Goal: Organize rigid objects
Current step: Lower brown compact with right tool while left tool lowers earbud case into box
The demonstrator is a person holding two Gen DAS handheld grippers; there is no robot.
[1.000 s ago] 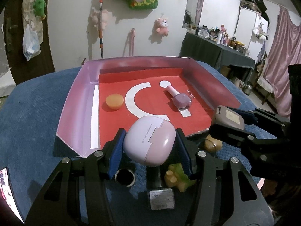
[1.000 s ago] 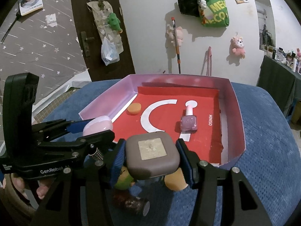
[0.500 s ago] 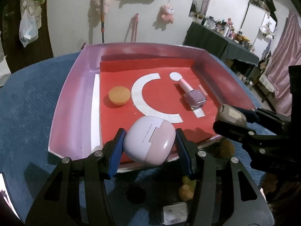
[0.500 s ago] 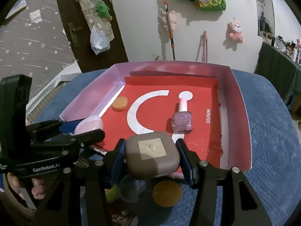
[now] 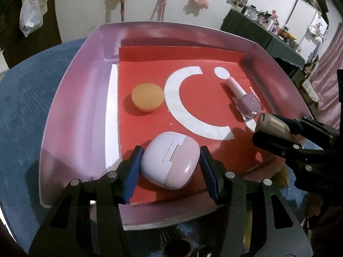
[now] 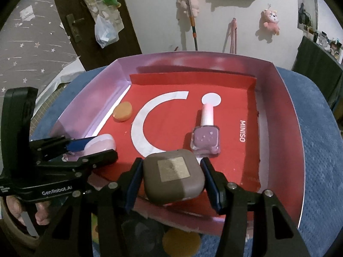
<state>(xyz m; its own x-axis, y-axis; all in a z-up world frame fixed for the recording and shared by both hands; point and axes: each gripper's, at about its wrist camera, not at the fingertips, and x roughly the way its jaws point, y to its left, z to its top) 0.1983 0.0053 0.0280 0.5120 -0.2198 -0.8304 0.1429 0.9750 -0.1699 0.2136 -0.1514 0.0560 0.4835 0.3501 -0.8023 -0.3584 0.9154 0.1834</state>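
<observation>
**Two earbud cases held over the red-lined tray**

1. Shallow cardboard tray, pink glossy walls, red paper floor with white crescent and dot and the word MINISO. Rests on a blue textured cloth surface. Fills the middle of both views.

2. Left gripper, black frame, blue ribbed pads. Pads clamped on either side of a lilac-and-pink rounded earbud case, glossy plastic, small grey print on the lid. Case sits over the tray's red floor at 6 o'clock of the tray in the left wrist view; whether it touches the floor cannot be told. In the right wrist view the same case appears at 9 o'clock, near the tray's left wall.

3. Right gripper, same make. Pads clamped on a taupe-brown rounded-square earbud case, matte, with a pale metallic label on top. Case lies over the tray's near edge at 6 o'clock in the right wrist view, just beside item 4.

4. Purple glitter nail-polish bottle, square glass body, pale pink cap, lying flat, cap toward 12 o'clock, at the tray's right-centre.

5. Orange round disc, soft-looking, possibly a sponge, at the tray's left, near the crescent.

6. Fingers of a hand under the left gripper's handle, at 8 o'clock.
</observation>
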